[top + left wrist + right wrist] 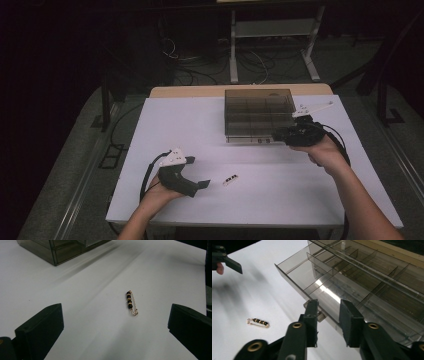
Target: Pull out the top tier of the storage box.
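We see a white desk (200, 125) with a smoky clear plastic organizer box (257, 114) standing toward its far side, right of centre. Its lowest drawer (329, 290) is pulled partly out, showing divided compartments with nothing we can make out inside them. A small beaded safety pin (131, 303), gold wire with dark beads, lies flat on the bare desk, well in front of the box and nearer the left hand.

The left gripper (200, 184) rests low over the desk at the front left, pointing toward the pin; in the left gripper view its jaws stand wide apart with the pin lying ahead between them, untouched.

The right gripper (280, 135) sits at the front right corner of the box. In the right gripper view its jaws are parted a little at the drawer's front edge, either side of a small tab handle (320, 314); we cannot tell whether they touch it
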A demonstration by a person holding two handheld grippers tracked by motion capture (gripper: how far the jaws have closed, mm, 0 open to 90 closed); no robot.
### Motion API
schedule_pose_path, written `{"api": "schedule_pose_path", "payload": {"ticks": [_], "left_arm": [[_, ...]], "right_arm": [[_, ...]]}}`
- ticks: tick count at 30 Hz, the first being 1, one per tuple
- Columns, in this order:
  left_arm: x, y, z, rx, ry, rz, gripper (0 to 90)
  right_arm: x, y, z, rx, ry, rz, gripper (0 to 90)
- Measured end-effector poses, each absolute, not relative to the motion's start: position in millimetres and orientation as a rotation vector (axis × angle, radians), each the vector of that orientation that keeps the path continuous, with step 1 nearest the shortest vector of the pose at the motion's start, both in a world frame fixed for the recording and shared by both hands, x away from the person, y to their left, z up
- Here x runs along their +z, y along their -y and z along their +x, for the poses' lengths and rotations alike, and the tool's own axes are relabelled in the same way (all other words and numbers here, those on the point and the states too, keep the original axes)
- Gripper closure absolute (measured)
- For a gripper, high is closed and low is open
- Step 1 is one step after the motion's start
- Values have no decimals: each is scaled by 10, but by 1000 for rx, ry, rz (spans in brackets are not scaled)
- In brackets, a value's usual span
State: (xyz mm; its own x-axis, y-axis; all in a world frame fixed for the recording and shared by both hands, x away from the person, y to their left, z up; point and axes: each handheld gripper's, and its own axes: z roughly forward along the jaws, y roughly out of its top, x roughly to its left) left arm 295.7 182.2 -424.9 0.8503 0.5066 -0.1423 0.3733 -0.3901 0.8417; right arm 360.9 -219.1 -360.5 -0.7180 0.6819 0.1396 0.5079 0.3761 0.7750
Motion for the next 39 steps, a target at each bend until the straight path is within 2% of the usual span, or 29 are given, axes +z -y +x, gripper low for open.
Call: {"api": "schedule_pose_path", "payload": {"ticks": [7, 20, 37, 39], "left_arm": [[-4245, -1817, 2960, 171, -645, 2024, 0], [-4248, -1812, 2957, 171, -641, 2031, 0], [-4231, -1837, 2947, 178, -645, 2025, 0], [-4228, -1838, 2946, 180, -644, 2025, 0]], "right_arm": [[-3632, 2228, 3511, 1258, -2432, 1054, 574], [-3723, 2338, 3316, 1277, -2379, 1058, 384], [-3885, 2460, 3091, 1295, -2342, 1029, 260], [-3932, 2478, 3055, 1302, -2345, 1021, 214]]}}
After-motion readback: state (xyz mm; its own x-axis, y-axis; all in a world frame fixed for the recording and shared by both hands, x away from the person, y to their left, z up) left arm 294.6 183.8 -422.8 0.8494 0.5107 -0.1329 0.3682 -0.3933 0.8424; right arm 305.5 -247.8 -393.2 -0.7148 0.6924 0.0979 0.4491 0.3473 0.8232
